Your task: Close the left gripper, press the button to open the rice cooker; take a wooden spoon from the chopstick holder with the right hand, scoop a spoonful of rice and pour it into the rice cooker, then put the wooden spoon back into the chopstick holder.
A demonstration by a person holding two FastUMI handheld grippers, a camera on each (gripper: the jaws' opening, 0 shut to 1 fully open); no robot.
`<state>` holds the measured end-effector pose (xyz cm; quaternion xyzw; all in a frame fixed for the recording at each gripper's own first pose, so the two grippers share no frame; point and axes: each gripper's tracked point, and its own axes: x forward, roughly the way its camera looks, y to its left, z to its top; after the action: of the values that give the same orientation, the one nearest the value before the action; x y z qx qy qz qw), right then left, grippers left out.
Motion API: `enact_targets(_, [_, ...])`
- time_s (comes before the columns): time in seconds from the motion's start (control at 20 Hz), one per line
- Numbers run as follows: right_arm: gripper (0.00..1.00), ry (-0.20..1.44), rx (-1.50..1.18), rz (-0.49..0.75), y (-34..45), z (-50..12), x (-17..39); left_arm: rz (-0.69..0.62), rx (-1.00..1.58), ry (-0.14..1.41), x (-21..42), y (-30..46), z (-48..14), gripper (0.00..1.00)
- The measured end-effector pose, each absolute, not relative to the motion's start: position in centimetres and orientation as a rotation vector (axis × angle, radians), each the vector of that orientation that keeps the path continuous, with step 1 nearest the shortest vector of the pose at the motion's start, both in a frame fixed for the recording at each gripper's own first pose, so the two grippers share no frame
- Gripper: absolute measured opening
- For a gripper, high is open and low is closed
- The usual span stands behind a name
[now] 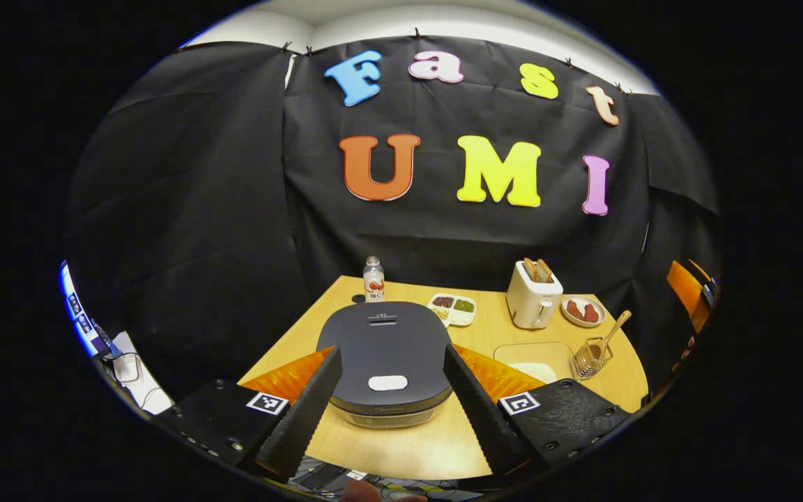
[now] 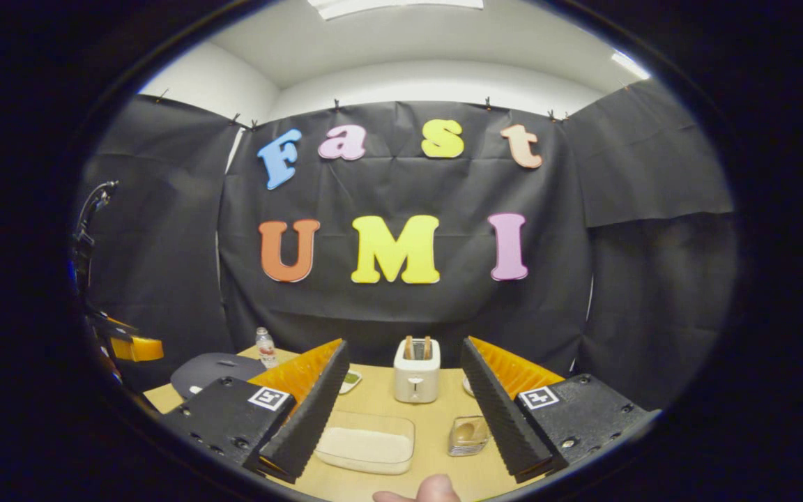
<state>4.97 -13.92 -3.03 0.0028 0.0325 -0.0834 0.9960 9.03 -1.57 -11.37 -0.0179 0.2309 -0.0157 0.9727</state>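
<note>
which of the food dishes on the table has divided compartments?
The white tray behind the rice cooker, beside the bottle. It is split into sections of different foods; the round plate by the toaster and the clear rice container are undivided.

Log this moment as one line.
stage: start | left tool: open, over cooker | right tool: open | lid shut | spoon in holder

In the left gripper view, the rice cooker (image 1: 384, 355) hides its lower sides behind the jaws, and the bottle (image 1: 373, 279) beyond it bears a label too small to tell. In the right gripper view, the cooker (image 2: 210, 368) is half covered, and the spoon's bowl sits hidden inside the chopstick holder (image 2: 468, 436).
</note>
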Motion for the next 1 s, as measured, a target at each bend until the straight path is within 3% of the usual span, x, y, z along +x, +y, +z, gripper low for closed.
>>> enact_targets(0.2, [1.0, 0.083, 0.014, -0.248, -18.2, -4.0, 4.7, -0.064, -0.069, 0.635, 10.9, -1.9, -14.9, 0.93])
enact_targets(0.25, [1.0, 0.086, 0.016, -0.268, -19.2, -4.1, 4.6, -0.075, -0.072, 0.659, 11.4, -2.1, -15.4, 0.86])
enact_targets(0.3, [1.0, 0.087, 0.018, -0.287, -20.2, -4.2, 4.4, -0.074, -0.079, 0.682, 12.0, -2.0, -15.8, 0.78])
enact_targets(0.35, [1.0, 0.087, 0.019, -0.307, -21.0, -4.2, 4.3, -0.07, -0.089, 0.701, 12.5, -1.9, -16.3, 0.57])
enact_targets(0.45, [1.0, 0.092, 0.025, -0.341, -22.5, -4.5, 4.1, -0.059, -0.127, 0.746, 13.2, -1.7, -17.3, 0.4])
enact_targets(0.5, [1.0, 0.099, 0.029, -0.356, -23.0, -4.8, 4.0, -0.052, -0.152, 0.779, 13.4, -1.6, -18.2, 0.22])
enact_targets(0.6, [1.0, 0.106, 0.036, -0.383, -23.9, -5.2, 3.6, -0.046, -0.203, 0.844, 13.6, -1.7, -19.4, 0.0])
enact_targets(0.95, [1.0, 0.128, 0.048, -0.426, -25.3, -6.4, 3.5, -0.083, -0.229, 0.939, 14.5, -2.0, -22.1, 0.0])
enact_targets(1.0, [1.0, 0.129, 0.046, -0.428, -25.3, -6.6, 3.6, -0.077, -0.226, 0.954, 14.5, -1.8, -22.8, 0.08])
